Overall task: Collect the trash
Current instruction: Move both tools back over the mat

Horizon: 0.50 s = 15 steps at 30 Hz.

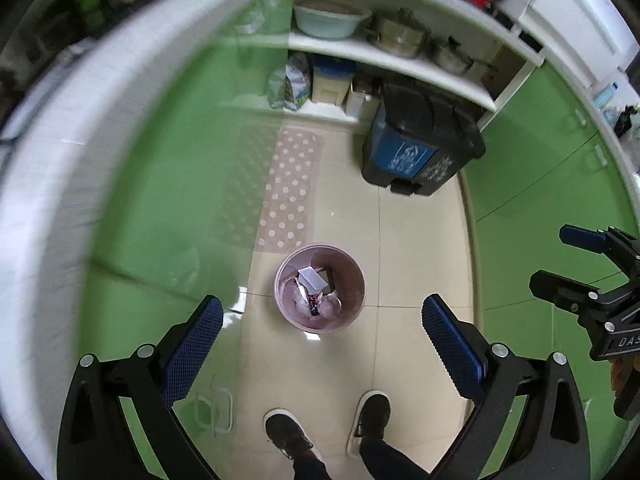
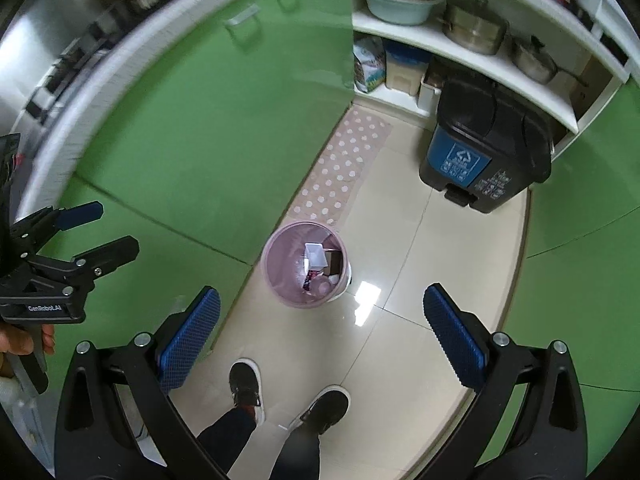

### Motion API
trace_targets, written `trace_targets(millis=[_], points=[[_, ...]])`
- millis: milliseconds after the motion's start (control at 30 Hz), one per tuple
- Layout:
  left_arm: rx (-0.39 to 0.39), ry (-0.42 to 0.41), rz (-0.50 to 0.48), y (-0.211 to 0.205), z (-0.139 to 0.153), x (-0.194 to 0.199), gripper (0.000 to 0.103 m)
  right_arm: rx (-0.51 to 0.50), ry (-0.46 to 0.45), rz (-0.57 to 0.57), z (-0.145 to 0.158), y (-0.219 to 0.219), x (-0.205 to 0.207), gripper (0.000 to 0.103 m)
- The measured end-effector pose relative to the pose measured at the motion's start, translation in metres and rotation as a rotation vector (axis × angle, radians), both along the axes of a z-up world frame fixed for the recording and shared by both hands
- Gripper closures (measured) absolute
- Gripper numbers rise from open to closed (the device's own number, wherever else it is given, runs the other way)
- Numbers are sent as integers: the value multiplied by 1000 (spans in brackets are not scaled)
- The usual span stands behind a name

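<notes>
A small pink waste basket (image 1: 290,318) (image 2: 276,276) stands on the beige tiled floor, holding a white paper piece (image 1: 311,278) (image 2: 316,256), a dark wrapper and clear plastic. My left gripper (image 1: 322,320) hangs high above the basket, wide open with nothing between its blue pads. My right gripper (image 2: 322,316) is likewise high over the floor, wide open and empty. Each gripper also shows from the side in the other's view, the right gripper (image 1: 560,260) and the left gripper (image 2: 108,226), both with jaws apart.
A black and blue pedal bin (image 1: 420,140) (image 2: 484,152) stands by white shelves with pots (image 1: 396,34) and a basin (image 1: 332,20). Green cabinet doors (image 1: 172,168) line both sides. A dotted pink mat (image 1: 288,188) lies ahead. The person's shoes (image 1: 372,416) (image 2: 246,388) are below.
</notes>
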State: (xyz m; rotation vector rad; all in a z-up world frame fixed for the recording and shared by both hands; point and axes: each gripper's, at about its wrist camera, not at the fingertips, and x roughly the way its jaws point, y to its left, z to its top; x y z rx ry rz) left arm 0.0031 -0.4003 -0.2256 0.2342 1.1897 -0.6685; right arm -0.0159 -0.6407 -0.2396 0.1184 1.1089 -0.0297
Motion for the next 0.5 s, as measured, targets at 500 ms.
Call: trace_targets(millis=[500], points=[[-34,-123,303,156,133,-20,7,-6,-150,293,149,129,-18,3]])
